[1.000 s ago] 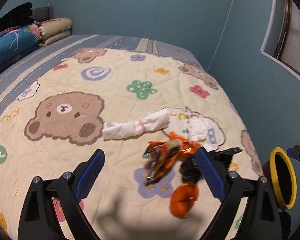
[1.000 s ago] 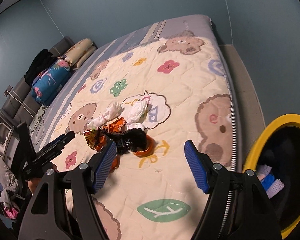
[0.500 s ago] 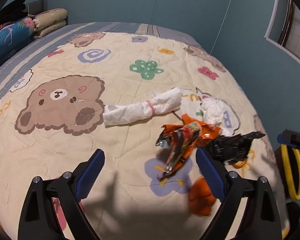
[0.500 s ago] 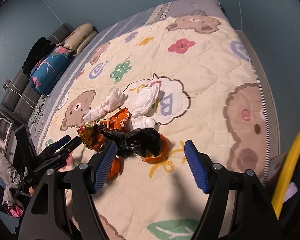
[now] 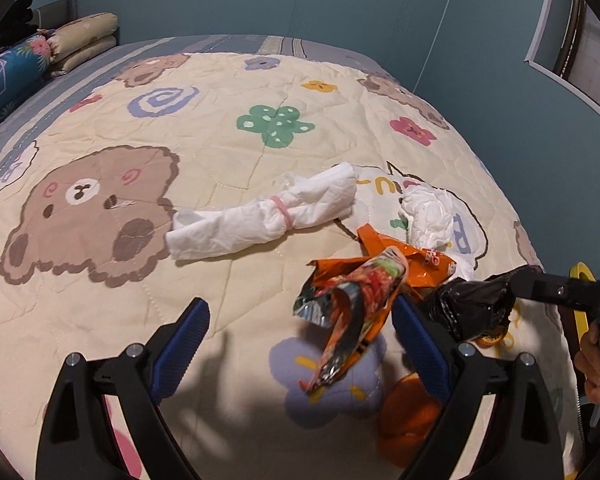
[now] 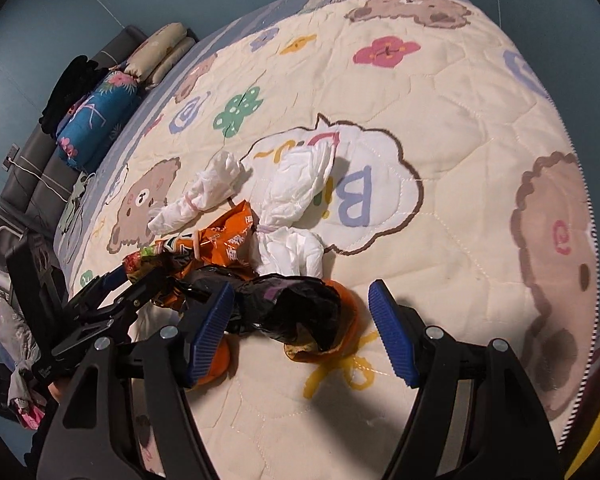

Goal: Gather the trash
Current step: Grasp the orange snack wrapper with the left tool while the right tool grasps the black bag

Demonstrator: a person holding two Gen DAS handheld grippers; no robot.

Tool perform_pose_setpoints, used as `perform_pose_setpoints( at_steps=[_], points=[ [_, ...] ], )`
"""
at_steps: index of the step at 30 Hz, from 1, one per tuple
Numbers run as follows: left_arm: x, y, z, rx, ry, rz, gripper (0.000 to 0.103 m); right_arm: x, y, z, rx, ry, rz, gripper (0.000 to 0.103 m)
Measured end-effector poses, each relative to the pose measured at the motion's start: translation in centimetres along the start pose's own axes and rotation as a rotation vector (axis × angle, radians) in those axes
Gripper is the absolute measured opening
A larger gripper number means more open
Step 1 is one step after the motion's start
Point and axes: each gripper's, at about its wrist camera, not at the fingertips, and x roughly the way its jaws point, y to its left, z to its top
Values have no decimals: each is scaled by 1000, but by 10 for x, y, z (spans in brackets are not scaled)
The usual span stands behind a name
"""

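Note:
A pile of trash lies on the bear-print quilt (image 5: 228, 148). It holds a white tissue roll with a pink band (image 5: 268, 216), a crumpled white tissue (image 5: 432, 212), an orange wrapper (image 5: 420, 260), a colourful foil wrapper (image 5: 352, 308), a black plastic bag (image 6: 292, 308) and orange peel-like pieces (image 6: 346, 320). My left gripper (image 5: 300, 320) is open just above the quilt, with the foil wrapper beside its right finger. My right gripper (image 6: 300, 312) is open over the black bag, which lies between the jaws with the pads off it.
A yellow-rimmed bin (image 5: 580, 320) stands off the bed's right edge, its rim also at the corner of the right wrist view (image 6: 596, 432). Pillows and a folded blue blanket (image 6: 96, 120) sit at the headboard. Blue walls surround the bed.
Both grippers have come down and closer to the trash pile. The right gripper moved from beside the bin to over the black bag. Both stayed open.

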Motion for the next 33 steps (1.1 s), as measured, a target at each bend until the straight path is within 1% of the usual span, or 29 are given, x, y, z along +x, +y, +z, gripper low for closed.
perform_pose_setpoints(
  at_steps=[2, 3, 4, 5, 6, 7, 9, 10, 12, 13, 14, 15, 16, 19, 23, 33],
  points=[
    [3, -1, 0, 1, -2, -1, 87, 4, 1, 0, -9, 4, -3, 62],
    [5, -1, 0, -1, -2, -2, 83, 5, 0, -1, -12, 6, -7, 56],
    [6, -1, -1, -1, -1, -6, 80, 7, -1, -1, -14, 10, -10, 55],
    [8, -1, -1, 1, 2, -14, 75, 9, -1, -2, -15, 13, -11, 54],
    [8, -1, -2, 2, 2, -18, 70, 10, -2, -2, -14, 14, -12, 52],
    [9, 0, -2, 1, 3, -21, 67, 11, -3, -3, -14, 16, -13, 48],
    [10, 2, -3, -6, 8, -43, 52, 13, -3, -4, -18, 19, -13, 43],
    [10, 2, -3, -8, 11, -53, 48, 14, -3, -4, -24, 18, -18, 37],
    [11, 1, -4, -3, 10, -54, 41, 14, -1, -5, -42, 15, -26, 29],
    [10, 0, -4, 1, 8, -51, 40, 14, 0, -6, -49, 15, -28, 24],
    [10, -1, -5, 2, 6, -49, 30, 14, 2, -6, -57, 17, -26, 21],
    [9, 0, -5, 3, 5, -46, 15, 14, 3, -7, -62, 18, -24, 16],
    [9, 0, -5, -1, 12, -44, 15, 13, 3, -8, -67, 18, -24, 10],
    [6, 3, -5, -18, 13, -46, 10, 11, 7, -9, -79, 11, -25, 6],
    [-2, 6, -4, -39, 0, -48, 7, 2, 10, -10, -87, -13, -25, 3],
    [-31, 13, -8, -71, -27, -65, 5, -30, 6, -12, -69, -64, -27, 2]
  ],
)
